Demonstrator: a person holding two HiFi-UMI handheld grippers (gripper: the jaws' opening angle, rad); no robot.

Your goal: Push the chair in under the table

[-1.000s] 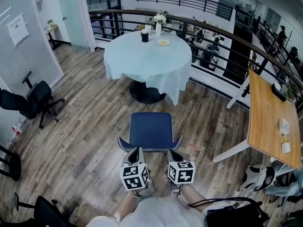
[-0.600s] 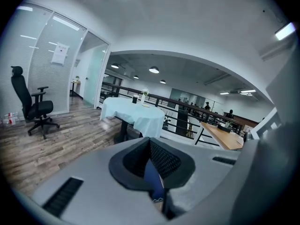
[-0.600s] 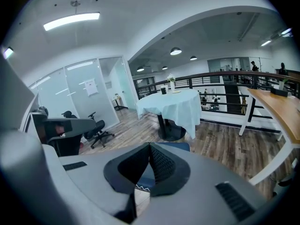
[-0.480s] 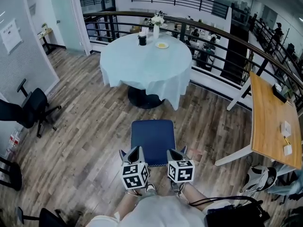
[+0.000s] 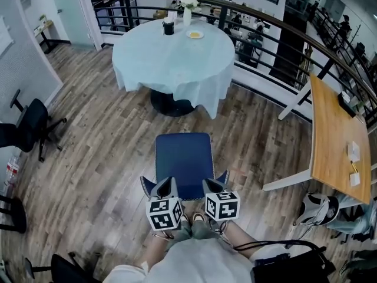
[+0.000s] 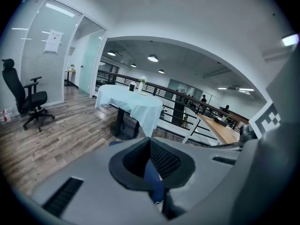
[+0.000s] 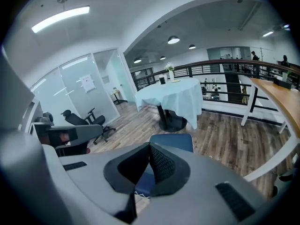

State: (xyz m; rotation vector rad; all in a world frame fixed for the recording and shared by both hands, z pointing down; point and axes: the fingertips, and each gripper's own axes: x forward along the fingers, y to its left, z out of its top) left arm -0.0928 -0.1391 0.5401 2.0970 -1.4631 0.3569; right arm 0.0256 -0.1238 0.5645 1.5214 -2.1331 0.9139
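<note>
A: Where is the chair (image 5: 184,161) lying?

B: Straight ahead of both closed, empty jaws, its backrest running crosswise at their tips. Left gripper (image 5: 169,183) and right gripper (image 5: 211,183) are flanking it equally; the table (image 5: 174,55) is waiting beyond.

Blue chair (image 5: 184,158): 1. Round table (image 5: 177,61), clothed: 1, bearing 1 flower vase (image 5: 187,13), 1 dark cup (image 5: 168,28), 1 small plate (image 5: 195,35). Wooden table (image 5: 333,140): 1. Black office chairs: 2 made out (image 5: 26,122) (image 5: 62,268). Grippers: 2, left gripper (image 5: 165,184) and right gripper (image 5: 211,185).
</note>
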